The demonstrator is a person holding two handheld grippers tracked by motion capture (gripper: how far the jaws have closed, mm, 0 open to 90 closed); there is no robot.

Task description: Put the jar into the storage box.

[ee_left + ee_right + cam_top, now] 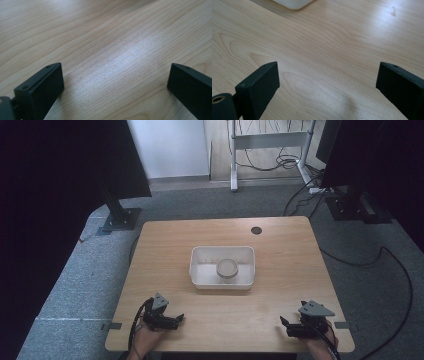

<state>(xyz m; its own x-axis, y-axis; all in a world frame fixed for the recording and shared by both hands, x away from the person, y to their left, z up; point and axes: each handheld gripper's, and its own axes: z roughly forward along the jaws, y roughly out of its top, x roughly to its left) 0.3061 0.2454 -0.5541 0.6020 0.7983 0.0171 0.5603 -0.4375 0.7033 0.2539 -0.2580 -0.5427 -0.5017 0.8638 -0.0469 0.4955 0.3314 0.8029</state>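
Left gripper [176, 318] and right gripper [286, 325] rested at near table [165, 245] edge, jaws spread, nothing held. Jar [227, 269] seated inside tub [200, 270] at centre, well apart; reach judged pending.

A lab or test room. A lone wooden tabletop [225, 310] stands on grey carpet [75, 285], flanked by dark stands [117, 210]. Loose cables [395, 270] trail past a white metal frame [270, 140].
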